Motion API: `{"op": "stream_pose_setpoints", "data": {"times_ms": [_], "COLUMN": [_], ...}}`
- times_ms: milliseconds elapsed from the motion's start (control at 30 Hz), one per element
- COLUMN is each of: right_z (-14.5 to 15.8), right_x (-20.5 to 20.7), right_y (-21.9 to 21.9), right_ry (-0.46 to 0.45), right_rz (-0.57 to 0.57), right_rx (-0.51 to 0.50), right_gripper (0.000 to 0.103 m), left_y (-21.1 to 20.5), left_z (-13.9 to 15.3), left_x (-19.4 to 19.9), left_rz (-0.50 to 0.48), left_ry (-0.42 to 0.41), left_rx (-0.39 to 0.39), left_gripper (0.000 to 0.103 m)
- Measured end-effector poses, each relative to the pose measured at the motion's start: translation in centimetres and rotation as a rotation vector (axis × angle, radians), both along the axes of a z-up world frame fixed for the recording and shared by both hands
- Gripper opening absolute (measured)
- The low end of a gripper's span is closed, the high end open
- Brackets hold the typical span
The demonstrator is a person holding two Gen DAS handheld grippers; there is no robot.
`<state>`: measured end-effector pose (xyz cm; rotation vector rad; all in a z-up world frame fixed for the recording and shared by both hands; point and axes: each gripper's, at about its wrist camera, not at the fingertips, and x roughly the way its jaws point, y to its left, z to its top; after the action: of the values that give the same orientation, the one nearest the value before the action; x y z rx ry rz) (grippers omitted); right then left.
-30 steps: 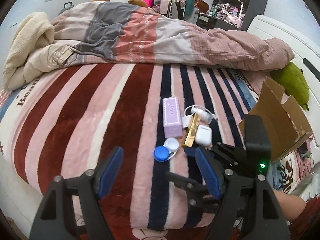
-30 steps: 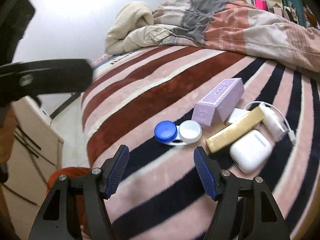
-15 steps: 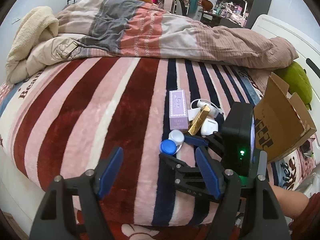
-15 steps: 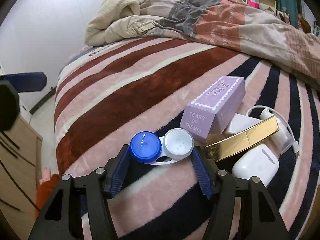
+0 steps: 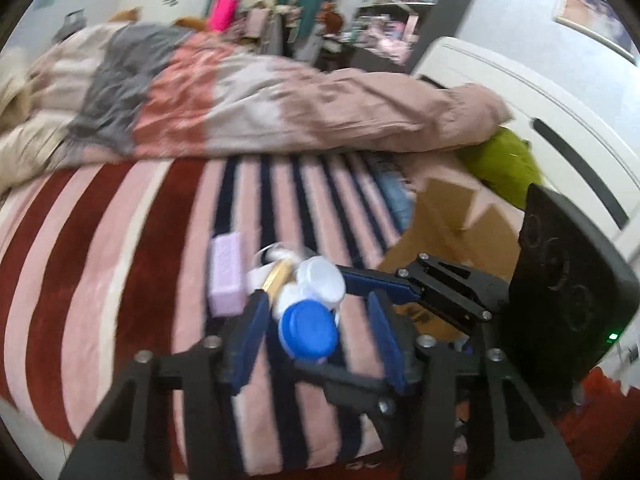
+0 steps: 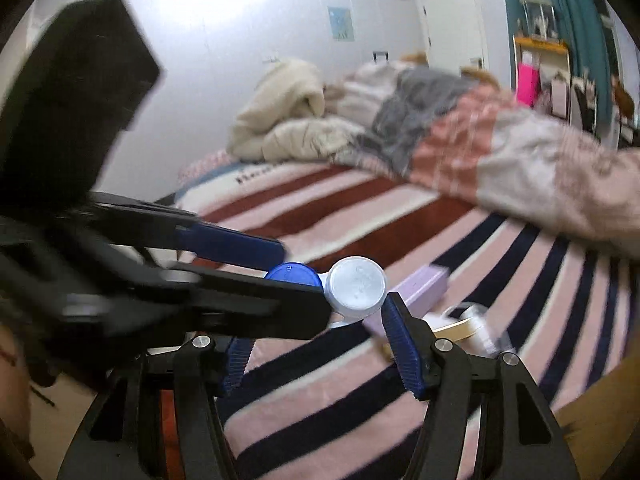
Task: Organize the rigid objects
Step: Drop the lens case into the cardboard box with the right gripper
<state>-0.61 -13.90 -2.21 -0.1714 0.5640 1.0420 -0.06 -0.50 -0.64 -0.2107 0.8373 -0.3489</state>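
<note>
A contact lens case with a blue cap (image 5: pixel 309 330) and a white cap (image 6: pixel 357 285) is held up above the striped bed. My right gripper (image 6: pixel 320 350) is shut on it, its fingers (image 6: pixel 402 346) pressing its ends. My left gripper (image 5: pixel 318 342) is open, its blue pads (image 5: pixel 250 340) either side of the blue cap without touching it. On the blanket behind lie a lilac box (image 5: pixel 227 278), a gold bar (image 5: pixel 277 278), a white earbud case and a charger with cable (image 6: pixel 476 322), partly hidden.
An open cardboard box (image 5: pixel 448 232) stands at the bed's right, with a green plush (image 5: pixel 504 166) and white headboard (image 5: pixel 516 92) behind it. A rumpled duvet (image 5: pixel 256 108) covers the far half of the bed. The bed's near edge is just below the grippers.
My right gripper closed on the lens case and lifted it off the blanket. My left gripper swung right and came in around the case. Both views are motion-blurred.
</note>
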Motion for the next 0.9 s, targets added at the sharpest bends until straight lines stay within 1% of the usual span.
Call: {"op": "stream_pose_setpoints", "data": {"times_ms": [67, 100, 200, 367, 433, 500, 600, 733, 800, 833, 867, 900], "right_z": [1.9, 2.5, 3.9, 5.0, 5.1, 5.3, 5.1, 4.1, 3.7, 3.4, 3.1, 2.9], "right_x": [-0.6, -0.5, -0.1, 1.4, 2.1, 2.9, 4.4, 5.6, 6.0, 6.2, 6.4, 6.4], "right_y": [-1.6, -2.5, -5.2, -10.7, -12.7, -14.7, -17.7, -20.1, -20.6, -20.8, -20.9, -20.9], "right_ry": [-0.036, -0.046, -0.063, -0.059, -0.057, -0.036, 0.014, 0.058, 0.076, 0.081, 0.084, 0.088], "right_rz": [-0.023, -0.039, -0.088, -0.189, -0.232, -0.274, -0.327, -0.365, -0.375, -0.384, -0.399, -0.407], "right_rx": [0.006, 0.006, 0.019, 0.014, -0.002, -0.019, -0.051, -0.125, -0.152, -0.159, -0.173, -0.183], "right_gripper": [0.058, 0.058, 0.058, 0.057, 0.057, 0.058, 0.057, 0.057, 0.058, 0.058, 0.06, 0.063], "left_y": [-2.0, -2.7, -5.3, -11.5, -14.0, -16.2, -19.2, -21.7, -22.0, -22.1, -22.1, -22.1], "left_z": [1.3, 1.8, 3.1, 4.3, 4.3, 4.2, 3.4, 2.1, 1.7, 1.5, 1.3, 1.3], "left_x": [0.8, 1.1, 2.4, 4.9, 6.1, 7.1, 8.7, 9.9, 10.2, 10.3, 10.3, 10.4], "left_rz": [-0.045, -0.057, -0.123, -0.24, -0.287, -0.331, -0.389, -0.43, -0.422, -0.414, -0.409, -0.406], "left_ry": [-0.025, -0.032, -0.047, -0.063, -0.058, -0.047, -0.008, 0.033, 0.042, 0.044, 0.042, 0.038], "left_rx": [0.031, 0.044, 0.045, 0.087, 0.089, 0.085, 0.074, 0.079, 0.086, 0.096, 0.1, 0.102], "left_gripper": [0.033, 0.03, 0.029, 0.029, 0.029, 0.029, 0.029, 0.029, 0.031, 0.039, 0.049, 0.054]}}
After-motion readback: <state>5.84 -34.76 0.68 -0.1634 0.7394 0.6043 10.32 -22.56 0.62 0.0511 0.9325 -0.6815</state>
